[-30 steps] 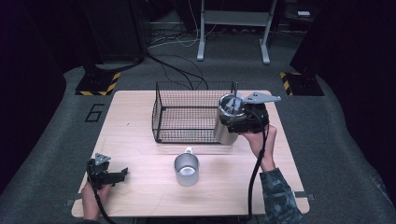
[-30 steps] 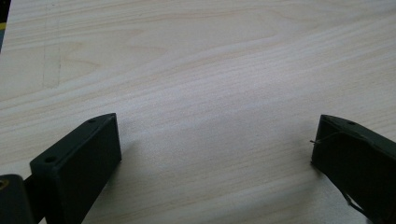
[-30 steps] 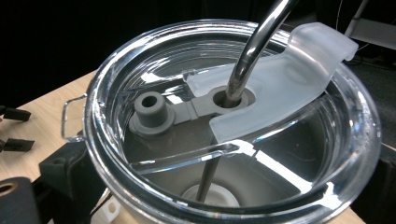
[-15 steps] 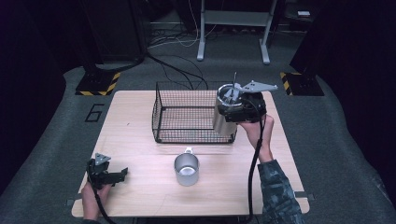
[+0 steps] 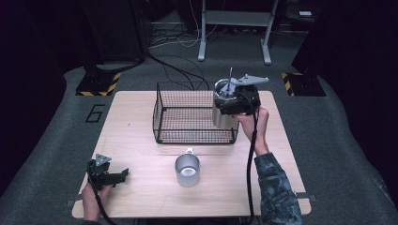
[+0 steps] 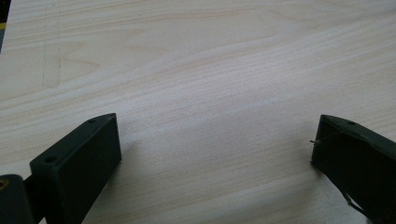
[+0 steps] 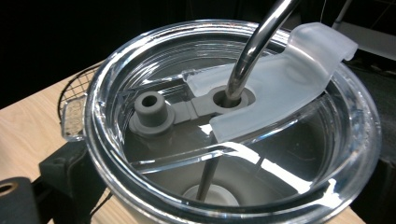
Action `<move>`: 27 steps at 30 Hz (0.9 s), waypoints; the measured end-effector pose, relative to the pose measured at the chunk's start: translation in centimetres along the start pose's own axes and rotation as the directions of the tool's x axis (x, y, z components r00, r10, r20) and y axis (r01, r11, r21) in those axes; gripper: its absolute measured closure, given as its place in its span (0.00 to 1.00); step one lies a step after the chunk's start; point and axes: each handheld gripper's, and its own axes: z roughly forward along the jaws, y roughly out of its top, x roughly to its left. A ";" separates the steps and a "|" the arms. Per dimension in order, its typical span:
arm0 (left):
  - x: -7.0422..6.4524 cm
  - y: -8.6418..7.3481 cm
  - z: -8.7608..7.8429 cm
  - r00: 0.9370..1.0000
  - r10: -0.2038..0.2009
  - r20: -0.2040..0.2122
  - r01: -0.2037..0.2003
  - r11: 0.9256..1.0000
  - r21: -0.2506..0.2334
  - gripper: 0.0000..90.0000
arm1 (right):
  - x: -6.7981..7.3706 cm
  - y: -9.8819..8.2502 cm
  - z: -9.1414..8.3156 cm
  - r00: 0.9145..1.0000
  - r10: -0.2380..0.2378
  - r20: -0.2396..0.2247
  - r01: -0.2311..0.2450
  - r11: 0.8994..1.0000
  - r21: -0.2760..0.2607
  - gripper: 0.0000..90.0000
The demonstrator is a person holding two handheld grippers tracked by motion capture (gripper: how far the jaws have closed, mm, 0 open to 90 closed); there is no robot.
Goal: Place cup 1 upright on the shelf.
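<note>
at lower left the left claw (image 5: 123, 174) rests spread on the table (image 5: 141, 140). right of centre, the right claw (image 5: 225, 104) pinches a steel tumbler (image 5: 222, 119) above the wire basket's (image 5: 187, 123) right corner; lowering inside likely comes next.

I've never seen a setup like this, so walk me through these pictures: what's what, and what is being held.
A person works at a wooden table with hand-held tongs. One picture looks down from above; the others come from cameras riding on each tool. The left tongs rest open on bare wood near the front corner. The right tongs grip a steel tumbler with a clear lid and a metal straw, lifted at the wire basket's right end. A small metal mug stands in front.
</note>
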 end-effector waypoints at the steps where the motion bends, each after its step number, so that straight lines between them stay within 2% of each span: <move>1: 0.0 0.0 0.0 1.000 0.000 0.000 0.000 1.000 0.000 0.01 | -0.1 0.0 0.2 1.000 0.000 0.004 0.000 1.000 0.002 0.04; 7: 0.0 0.0 0.0 1.000 0.000 0.000 0.000 1.000 0.000 0.01 | -0.6 0.1 1.2 1.000 0.013 0.014 -0.014 1.000 0.008 0.04; 8: 0.0 0.0 0.0 1.000 0.005 0.001 -0.005 1.000 0.004 0.01 | -0.8 0.2 1.9 1.000 0.015 0.021 -0.015 1.000 0.013 0.04; 13: 0.0 0.0 0.0 1.000 0.005 0.002 -0.005 1.000 0.002 0.01 | -1.1 0.1 3.0 0.999 0.026 0.024 -0.027 0.999 0.025 0.04; 16: 0.0 0.0 0.0 1.000 0.005 0.002 -0.005 1.000 0.002 0.01 | -1.1 -0.1 3.7 0.999 0.046 0.026 -0.047 0.998 0.032 0.04; 27: 0.0 0.0 0.0 1.000 0.006 0.003 -0.006 1.000 0.003 0.01 | -1.2 -0.5 5.6 0.997 0.064 0.030 -0.065 0.997 0.048 0.04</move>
